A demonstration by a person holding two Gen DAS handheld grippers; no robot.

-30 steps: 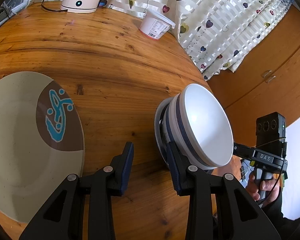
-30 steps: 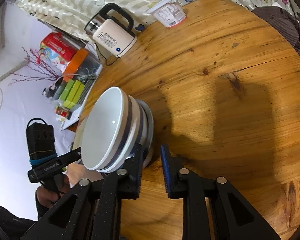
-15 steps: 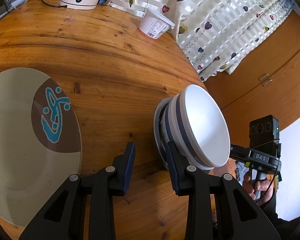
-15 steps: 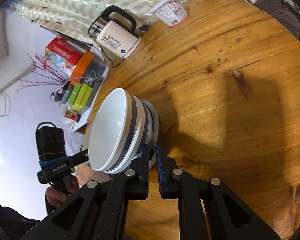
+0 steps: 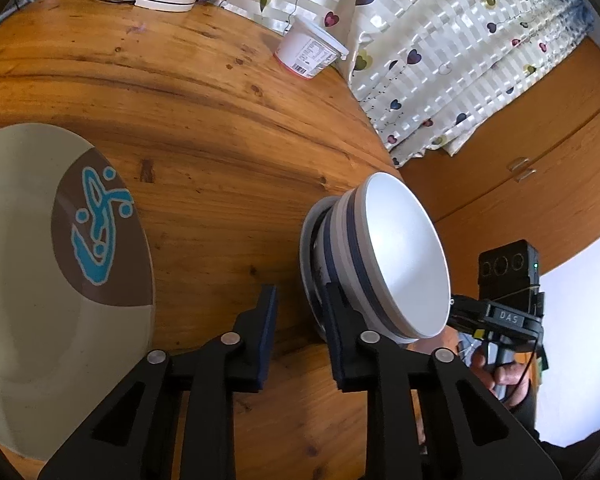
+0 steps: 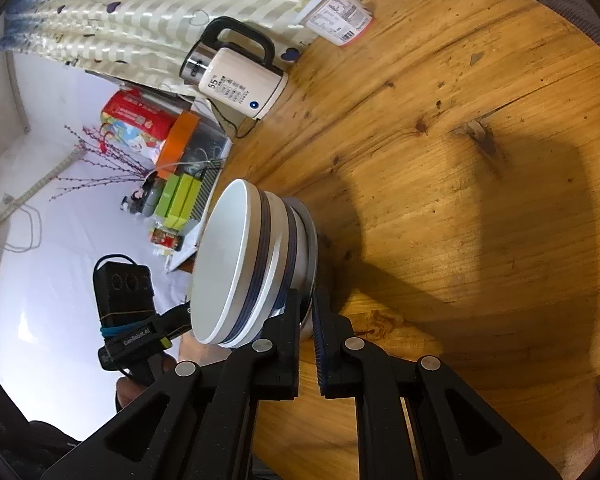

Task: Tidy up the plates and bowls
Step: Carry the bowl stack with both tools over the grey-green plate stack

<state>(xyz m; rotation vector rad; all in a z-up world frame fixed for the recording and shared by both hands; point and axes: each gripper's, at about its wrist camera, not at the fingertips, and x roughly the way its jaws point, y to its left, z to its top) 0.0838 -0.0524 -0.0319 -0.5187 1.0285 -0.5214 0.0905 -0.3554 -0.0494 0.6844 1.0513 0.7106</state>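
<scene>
A stack of white bowls with blue bands [image 5: 396, 260] sits on a small white plate [image 5: 306, 256] on the round wooden table. It also shows in the right wrist view [image 6: 236, 264]. My right gripper [image 6: 306, 312] is shut on the rim of the small plate [image 6: 310, 248] under the stack. My left gripper [image 5: 300, 308] is open, its right finger [image 5: 336, 312] against the plate's near rim. A large beige plate with a brown patch and blue pattern [image 5: 52, 272] lies left of my left gripper.
A white electric kettle [image 6: 240, 80] with its cord and a white yogurt tub [image 5: 310, 54] stand at the table's far edge by a heart-print curtain [image 5: 460, 40]. Wooden cabinet doors [image 5: 540, 152] are beyond the table. Boxes and clutter [image 6: 160, 160] lie off the table.
My right gripper's jaws have closed onto the small plate's rim. My left gripper's jaws have narrowed a little and shifted right, so the beige plate sits further left.
</scene>
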